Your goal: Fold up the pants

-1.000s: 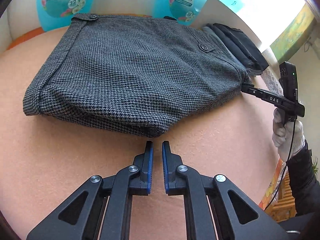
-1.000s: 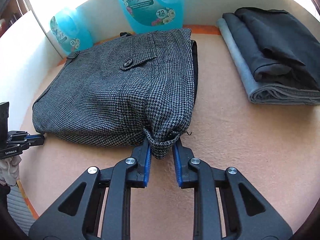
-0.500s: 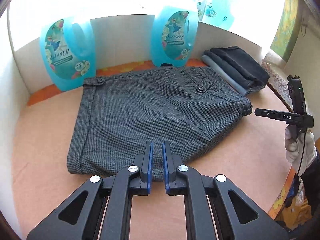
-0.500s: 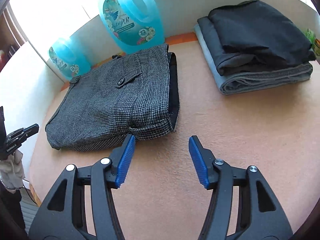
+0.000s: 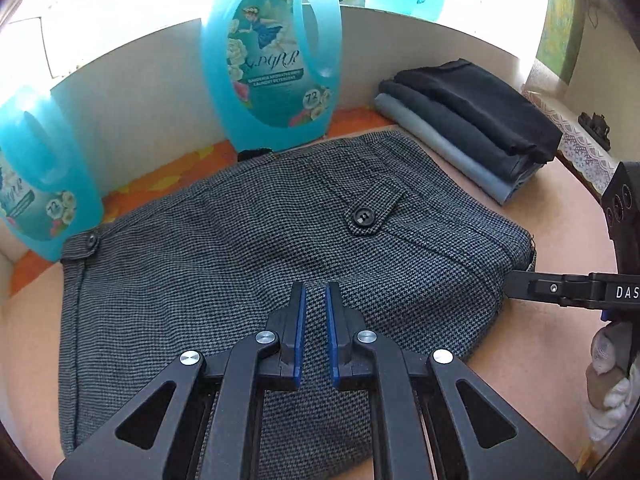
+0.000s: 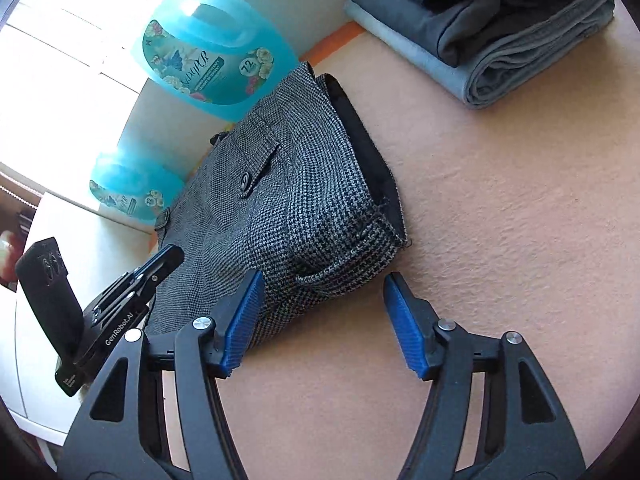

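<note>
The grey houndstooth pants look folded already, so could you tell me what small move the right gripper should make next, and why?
Probably close the right gripper on the near corner of the pants: its jaws are open with that corner between them, gripping nothing. The left gripper, nearly shut, hangs over the cloth.

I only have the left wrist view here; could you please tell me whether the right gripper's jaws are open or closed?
Observer: Open. The right wrist view shows the right gripper with its jaws spread wide, holding nothing.
Operator: Thank you. Where do they sit relative to the pants?
Observer: The near corner of the folded pants lies between them. One jaw overlaps the fabric, the other stands over the bare tan surface.
Operator: Is there anything on the pants' right edge I'm missing?
Observer: A black lining strip shows along the edge facing the stack of folded clothes.
</note>
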The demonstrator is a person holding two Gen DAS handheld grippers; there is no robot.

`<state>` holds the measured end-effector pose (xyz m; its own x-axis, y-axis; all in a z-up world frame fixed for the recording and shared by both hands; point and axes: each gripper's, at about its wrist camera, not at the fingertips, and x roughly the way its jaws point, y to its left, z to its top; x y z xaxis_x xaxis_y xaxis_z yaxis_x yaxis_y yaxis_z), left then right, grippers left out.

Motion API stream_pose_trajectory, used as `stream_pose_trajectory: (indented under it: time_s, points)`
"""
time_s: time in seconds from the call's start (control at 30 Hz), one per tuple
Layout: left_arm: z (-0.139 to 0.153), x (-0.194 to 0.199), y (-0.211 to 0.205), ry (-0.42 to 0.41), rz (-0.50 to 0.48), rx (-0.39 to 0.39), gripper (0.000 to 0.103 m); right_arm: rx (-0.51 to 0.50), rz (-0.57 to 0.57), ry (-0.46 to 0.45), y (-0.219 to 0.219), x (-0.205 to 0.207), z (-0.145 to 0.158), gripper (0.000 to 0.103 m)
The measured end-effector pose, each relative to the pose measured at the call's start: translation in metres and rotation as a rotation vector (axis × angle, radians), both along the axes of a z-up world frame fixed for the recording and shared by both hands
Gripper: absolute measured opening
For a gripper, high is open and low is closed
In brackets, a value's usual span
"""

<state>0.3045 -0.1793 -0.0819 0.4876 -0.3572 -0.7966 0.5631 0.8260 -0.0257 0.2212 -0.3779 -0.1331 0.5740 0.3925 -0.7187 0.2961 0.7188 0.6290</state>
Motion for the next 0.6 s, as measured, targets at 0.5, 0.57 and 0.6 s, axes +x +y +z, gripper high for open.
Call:
stream_pose_trajectory:
  time_s: [0.5, 0.57, 0.6]
  points:
    - [-0.028, 0.001, -0.002, -0.028, -0.022, -0.009, 0.008, 0.011, -0.116, -0.038, 0.015, 0.020, -0.006, 0.063]
    - [-0.023, -0.005, -0.001, -0.048, -0.032, -0.035, 0.008, -0.042, -0.111, -0.046, 0.019, 0.020, -0.004, 0.053]
    - [-0.022, -0.007, 0.000, -0.045, -0.044, -0.038, 0.008, -0.070, -0.104, -0.054, 0.022, 0.020, -0.002, 0.047]
